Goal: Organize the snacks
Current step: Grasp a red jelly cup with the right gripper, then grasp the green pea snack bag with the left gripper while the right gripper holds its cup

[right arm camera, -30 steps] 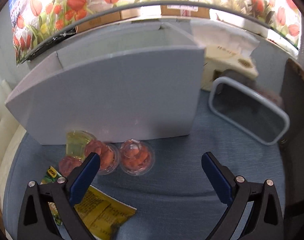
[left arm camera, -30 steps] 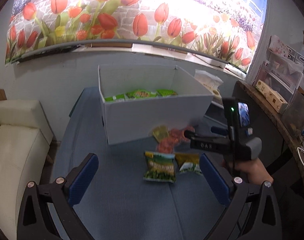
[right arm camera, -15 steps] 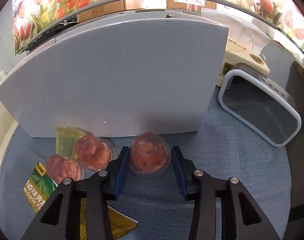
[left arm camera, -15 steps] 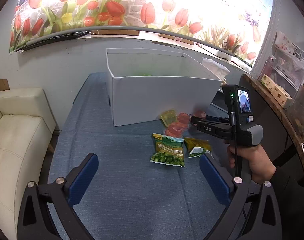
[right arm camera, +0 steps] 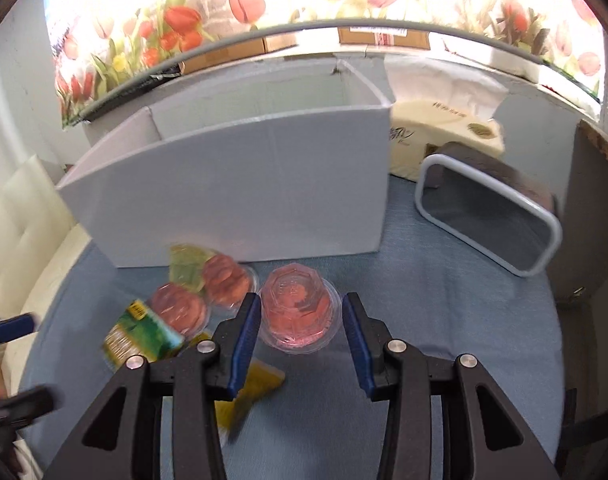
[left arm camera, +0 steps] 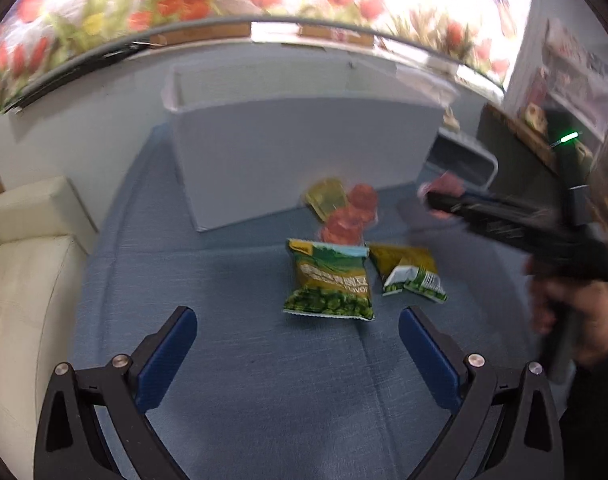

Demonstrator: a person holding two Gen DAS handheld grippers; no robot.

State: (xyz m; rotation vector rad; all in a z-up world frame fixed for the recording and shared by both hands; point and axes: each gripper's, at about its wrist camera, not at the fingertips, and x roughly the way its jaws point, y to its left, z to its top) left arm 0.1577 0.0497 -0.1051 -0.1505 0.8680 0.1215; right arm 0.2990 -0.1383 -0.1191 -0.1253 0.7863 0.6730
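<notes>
My right gripper (right arm camera: 300, 314) is shut on a pink jelly cup (right arm camera: 298, 308) and holds it above the blue table; it also shows at the right in the left wrist view (left arm camera: 441, 192). Two more pink cups (right arm camera: 224, 282) and a yellow cup (right arm camera: 186, 266) lie by the white box (right arm camera: 240, 204). A green pea bag (left arm camera: 329, 280) and a yellow-green bag (left arm camera: 409, 274) lie in front of my left gripper (left arm camera: 298, 344), which is open and empty above the table.
A grey-rimmed bin (right arm camera: 491, 220) lies on its side right of the box. A tissue box (right arm camera: 443, 140) stands behind it. A cream sofa (left arm camera: 20, 280) is at the left. A dark wooden counter (left arm camera: 515, 136) bounds the right.
My right gripper closed on the pink jelly cup and has lifted it off the table, pulling back from the box. My left gripper has drawn back and lower.
</notes>
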